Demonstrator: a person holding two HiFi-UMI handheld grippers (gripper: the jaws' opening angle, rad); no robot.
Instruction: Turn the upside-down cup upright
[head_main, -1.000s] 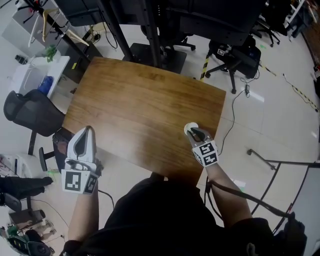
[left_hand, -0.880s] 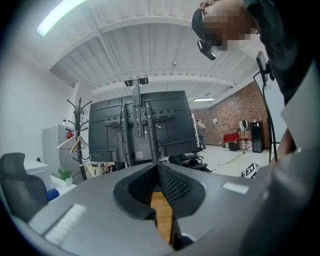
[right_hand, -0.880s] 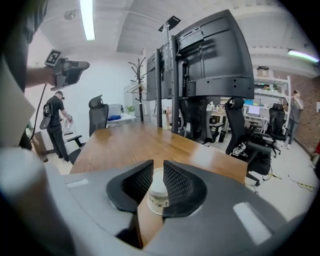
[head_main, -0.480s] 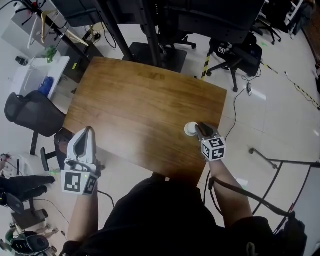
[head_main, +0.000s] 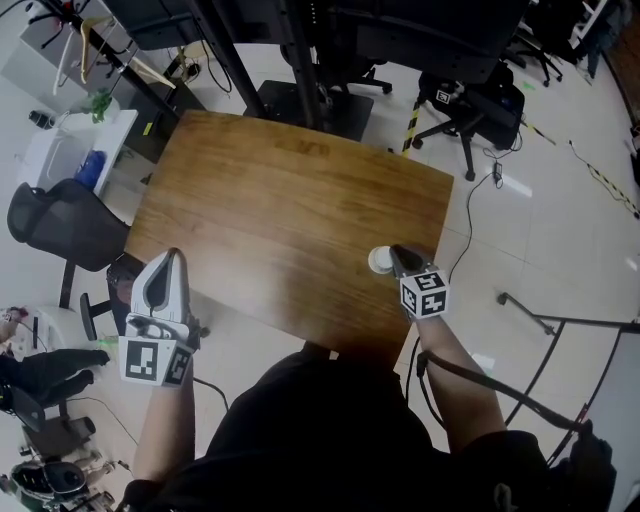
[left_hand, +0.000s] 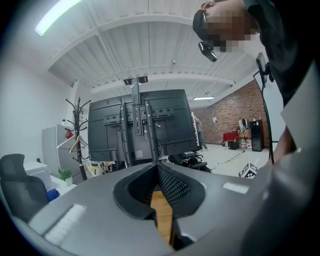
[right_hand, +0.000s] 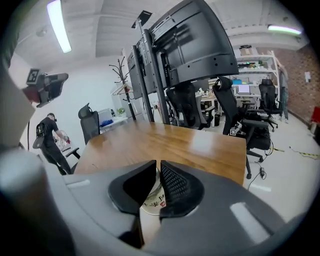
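Right tongs (right_hand: 158, 171) are closing on the thin wall of the white cup (head_main: 379, 260) by the desk (head_main: 270, 200) edge, left tongs (head_main: 170, 262) clenched empty off the side, and that cup looks light and crushable, so pinch gently at the rim.

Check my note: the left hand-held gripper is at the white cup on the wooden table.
No: the right hand-held gripper is at the white cup on the wooden table, jaws closing on its wall. The head view shows it; the left hand-held gripper is far from it.
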